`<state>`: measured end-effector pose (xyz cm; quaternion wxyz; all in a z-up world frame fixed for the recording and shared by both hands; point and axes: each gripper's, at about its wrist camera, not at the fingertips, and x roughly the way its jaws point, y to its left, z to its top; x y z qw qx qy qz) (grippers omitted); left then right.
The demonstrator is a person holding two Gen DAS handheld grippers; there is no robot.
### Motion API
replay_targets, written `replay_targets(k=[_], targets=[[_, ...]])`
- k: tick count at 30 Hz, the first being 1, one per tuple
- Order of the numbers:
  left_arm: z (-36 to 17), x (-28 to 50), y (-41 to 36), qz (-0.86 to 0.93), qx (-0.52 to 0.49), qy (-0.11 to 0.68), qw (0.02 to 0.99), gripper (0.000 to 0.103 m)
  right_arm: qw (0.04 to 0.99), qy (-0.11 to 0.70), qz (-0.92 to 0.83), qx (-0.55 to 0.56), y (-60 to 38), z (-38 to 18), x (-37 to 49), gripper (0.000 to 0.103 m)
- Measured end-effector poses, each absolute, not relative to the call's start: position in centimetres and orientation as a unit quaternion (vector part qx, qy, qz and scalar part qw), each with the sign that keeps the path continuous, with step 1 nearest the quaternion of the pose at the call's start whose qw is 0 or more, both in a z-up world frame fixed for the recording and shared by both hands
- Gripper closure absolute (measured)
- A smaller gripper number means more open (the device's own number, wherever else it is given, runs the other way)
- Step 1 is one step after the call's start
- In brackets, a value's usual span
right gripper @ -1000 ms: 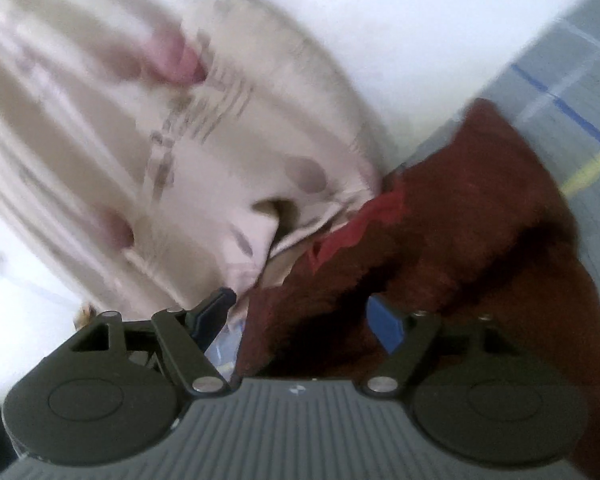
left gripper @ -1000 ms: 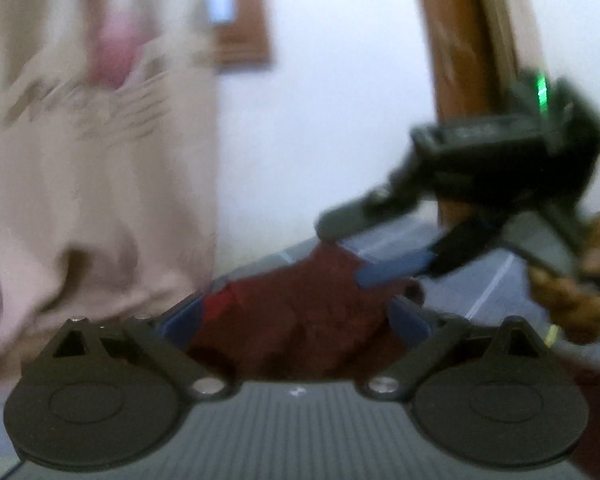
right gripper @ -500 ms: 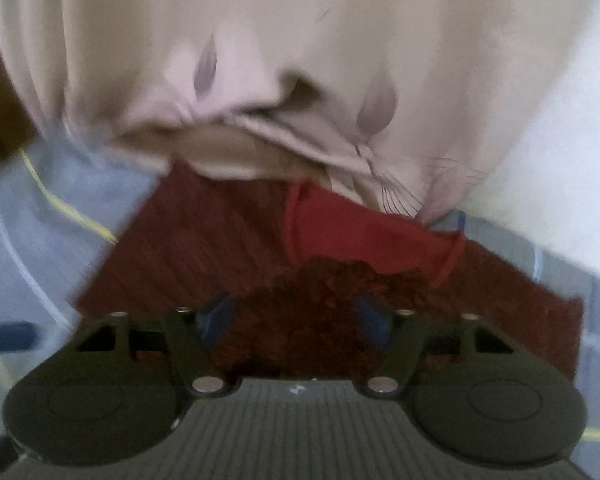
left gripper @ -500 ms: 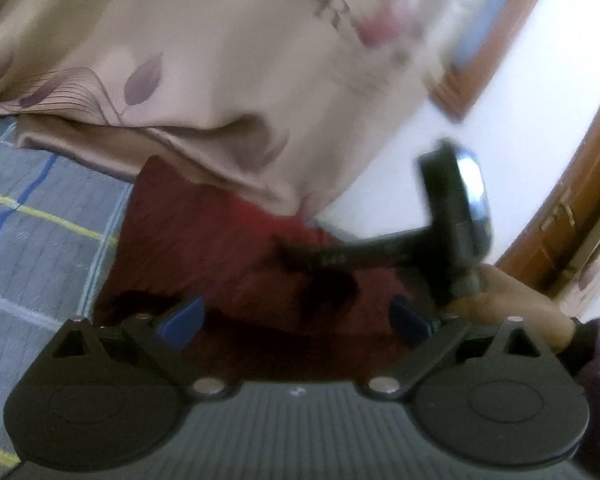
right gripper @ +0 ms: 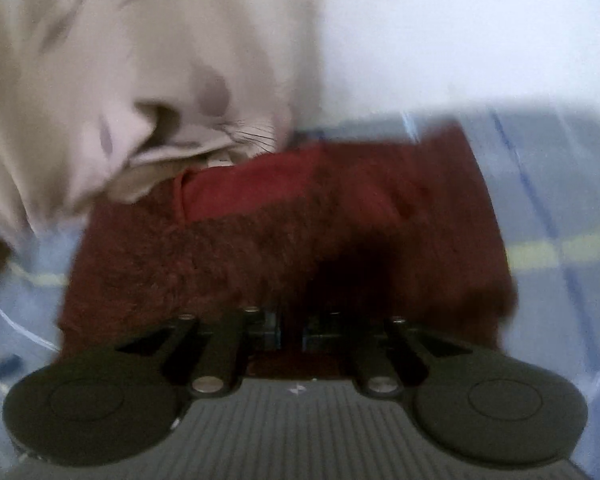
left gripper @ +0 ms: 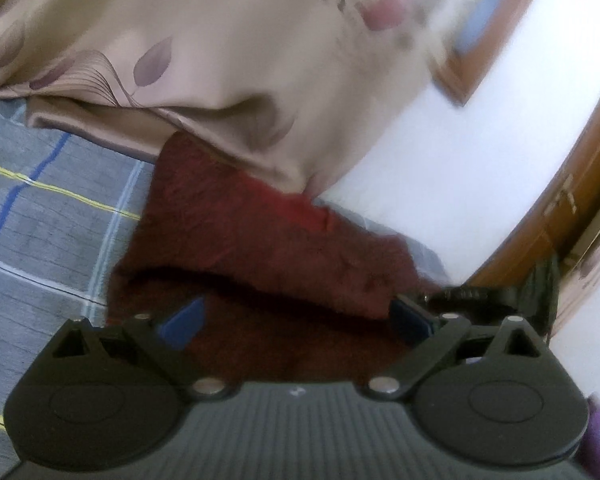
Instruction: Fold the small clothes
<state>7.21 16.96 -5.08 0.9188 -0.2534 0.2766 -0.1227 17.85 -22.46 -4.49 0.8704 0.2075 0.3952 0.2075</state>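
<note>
One maroon garment — one curtain

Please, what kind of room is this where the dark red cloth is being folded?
Probably a bedroom at home: the maroon garment lies on a grey checked bedsheet, a beige leaf-print curtain hangs behind it, and a wooden door frame stands by the white wall.

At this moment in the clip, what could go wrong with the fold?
The right gripper is shut on the maroon garment at one point only, while the left gripper is open over it, so a pull could bunch the folded layer rather than move it flat. The beige curtain overlaps the garment's far edge and might get dragged along. Both views are motion-blurred, so hasty placement is likely.
</note>
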Motion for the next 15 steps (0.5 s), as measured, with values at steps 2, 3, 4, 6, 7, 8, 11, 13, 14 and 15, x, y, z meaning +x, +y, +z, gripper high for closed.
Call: replay_targets(k=[2, 3, 4, 6, 7, 8, 11, 13, 14, 15], targets=[[-4.9, 7.6, 16.7, -0.125, -0.257, 0.275, 0.918, 0.003, 0.848, 0.381, 0.216, 0.3, -25.1, -6.0, 17.5, 0.076], [-4.8, 7.8, 16.5, -0.124, -0.254, 0.276, 0.919, 0.003, 0.836, 0.371, 0.223, 0.338, -26.2, -6.6, 17.5, 0.072], [-4.7, 8.0, 16.2, -0.123, -0.248, 0.277, 0.92, 0.003, 0.822, 0.364, 0.231, 0.372, -27.2, -7.2, 17.6, 0.061], [-4.5, 8.2, 15.7, -0.124, -0.234, 0.275, 0.924, 0.003, 0.809, 0.354, 0.226, 0.411, -28.4, -7.9, 17.8, 0.051], [-4.5, 8.3, 15.5, -0.122, -0.227, 0.276, 0.926, 0.003, 0.805, 0.351, 0.23, 0.419, -28.6, -8.1, 18.0, 0.051], [-4.5, 8.4, 15.3, -0.123, -0.223, 0.278, 0.926, 0.003, 0.806, 0.346, 0.232, 0.422, -28.7, -8.1, 17.9, 0.051], [-4.7, 8.4, 14.9, -0.126, -0.216, 0.283, 0.926, 0.003, 0.826, 0.345, 0.217, 0.39, -28.1, -7.2, 17.8, 0.089], [-4.9, 8.3, 14.8, -0.124, -0.211, 0.286, 0.926, 0.003, 0.842, 0.335, 0.218, 0.362, -27.5, -6.0, 17.8, 0.089], [-4.8, 8.2, 14.9, -0.124, -0.212, 0.281, 0.928, 0.003, 0.849, 0.33, 0.225, 0.346, -27.0, -5.5, 18.4, 0.089], [-4.7, 8.0, 15.0, -0.122, -0.216, 0.272, 0.93, 0.003, 0.853, 0.325, 0.241, 0.331, -26.3, -4.3, 18.8, 0.089]])
